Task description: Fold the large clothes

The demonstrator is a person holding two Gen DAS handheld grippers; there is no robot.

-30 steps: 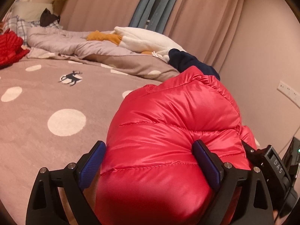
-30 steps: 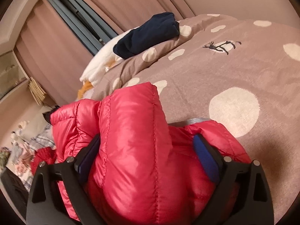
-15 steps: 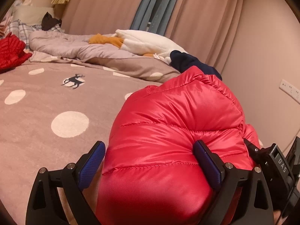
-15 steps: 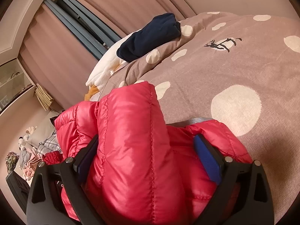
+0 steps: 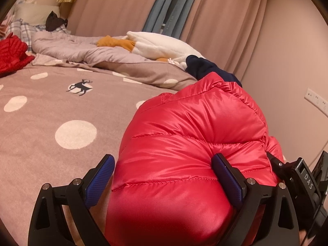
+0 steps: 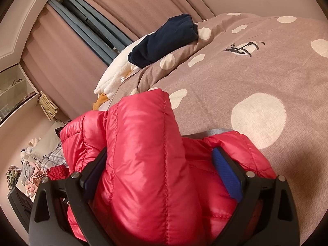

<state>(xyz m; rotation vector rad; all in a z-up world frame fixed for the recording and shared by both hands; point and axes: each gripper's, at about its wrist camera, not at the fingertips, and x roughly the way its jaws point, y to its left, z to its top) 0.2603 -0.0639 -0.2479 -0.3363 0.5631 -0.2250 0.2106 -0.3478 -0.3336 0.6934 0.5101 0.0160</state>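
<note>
A shiny red puffer jacket (image 5: 190, 143) lies bunched on the brown polka-dot bedspread (image 5: 51, 110). My left gripper (image 5: 162, 170) stands wide open with the jacket's padded bulk between its blue pads. The jacket also fills the right wrist view (image 6: 143, 164); my right gripper (image 6: 160, 164) is wide open around a thick fold of it. The right gripper's black body (image 5: 303, 182) shows at the jacket's right side in the left wrist view. How firmly either gripper bears on the fabric is hidden by the jacket.
A folded navy garment (image 6: 164, 41) lies on the rolled duvet (image 5: 86, 51) with a white and orange plush (image 5: 162, 45). A red knit (image 5: 10, 55) lies at the far left. Curtains (image 5: 215, 16) and a wall with an outlet (image 5: 315, 100) close the right.
Both views have shifted slightly, so the grippers and jacket have moved a little together. The jaws keep the same width around the jacket.
</note>
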